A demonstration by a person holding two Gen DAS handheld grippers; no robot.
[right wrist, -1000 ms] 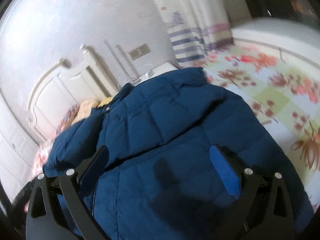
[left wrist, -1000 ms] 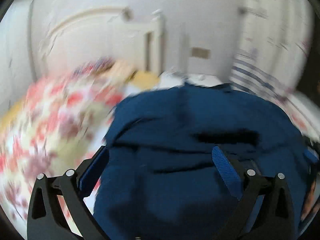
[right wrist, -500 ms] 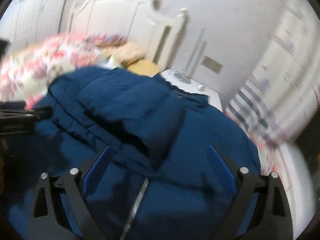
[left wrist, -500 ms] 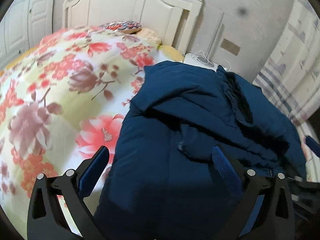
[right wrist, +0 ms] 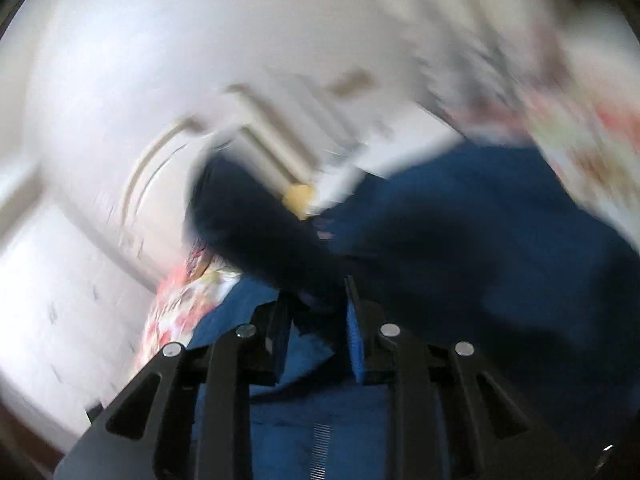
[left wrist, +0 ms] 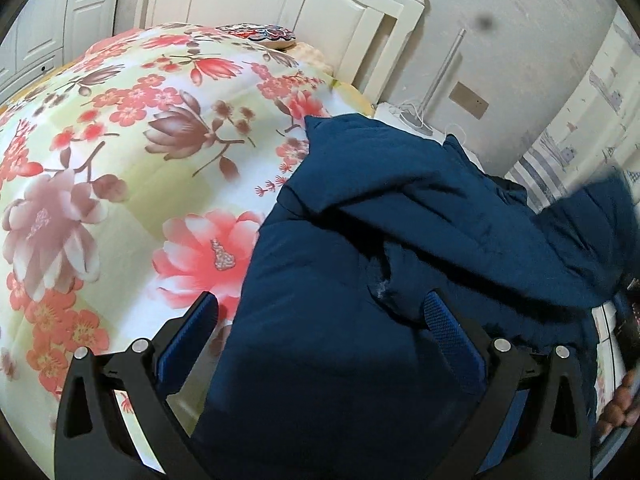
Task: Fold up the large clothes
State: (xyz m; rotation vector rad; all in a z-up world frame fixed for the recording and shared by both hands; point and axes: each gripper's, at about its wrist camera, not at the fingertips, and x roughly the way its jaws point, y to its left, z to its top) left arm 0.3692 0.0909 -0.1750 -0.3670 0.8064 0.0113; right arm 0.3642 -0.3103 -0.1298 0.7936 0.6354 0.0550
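Right tool [right wrist: 318,304] just closed on lifted jacket [left wrist: 360,280] fold, left tool [left wrist: 320,332] spread

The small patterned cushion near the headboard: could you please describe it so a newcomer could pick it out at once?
Start at the cream headboard of the bed, then look to the far end of the floral quilt. The patterned cushion lies there, flat and oval. Its dense red, blue and white pattern differs from the quilt's large pink flowers.
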